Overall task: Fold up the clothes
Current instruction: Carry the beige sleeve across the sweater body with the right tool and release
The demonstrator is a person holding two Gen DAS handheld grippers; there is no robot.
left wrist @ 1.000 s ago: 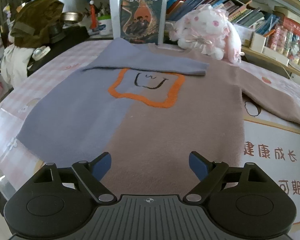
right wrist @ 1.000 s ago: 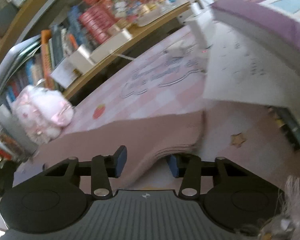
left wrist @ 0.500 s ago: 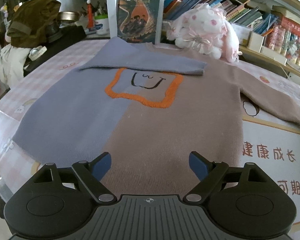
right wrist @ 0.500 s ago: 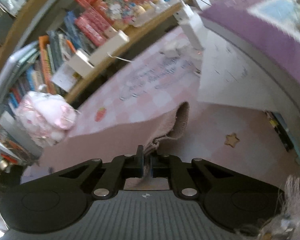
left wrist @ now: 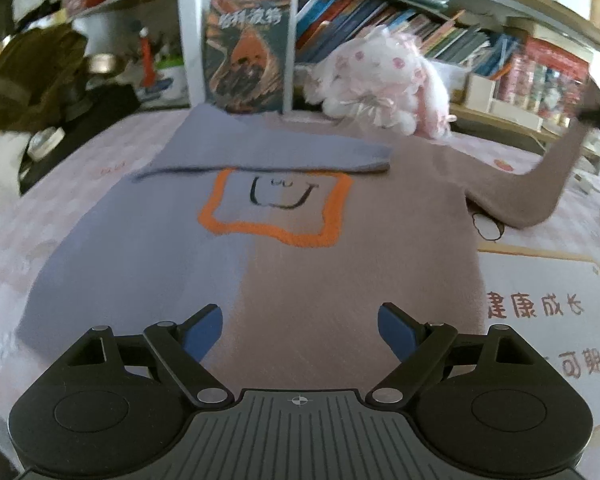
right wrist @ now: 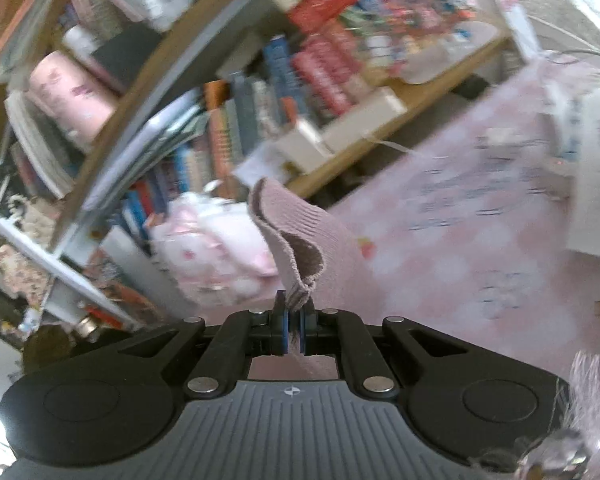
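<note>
Pinkish-brown knit sits pinched in the right claw [right wrist: 294, 330], jaws closed on the sleeve cuff [right wrist: 288, 236], lifted off the table [right wrist: 460, 240]. Next, I'd judge, it swings across the sweater [left wrist: 260, 248], matching the blue sleeve [left wrist: 268, 152]. Only the left view shows that spread body; the left claw [left wrist: 300, 330] hovers wide open, empty.

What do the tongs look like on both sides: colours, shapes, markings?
Both match. The left tongs and right tongs have black linkage arms with silver pivot pins, blue pads on the fingertips, a grey ribbed centre plate with a small crosshair mark, and two round black housings. No cables or sleeves are visible.
</note>
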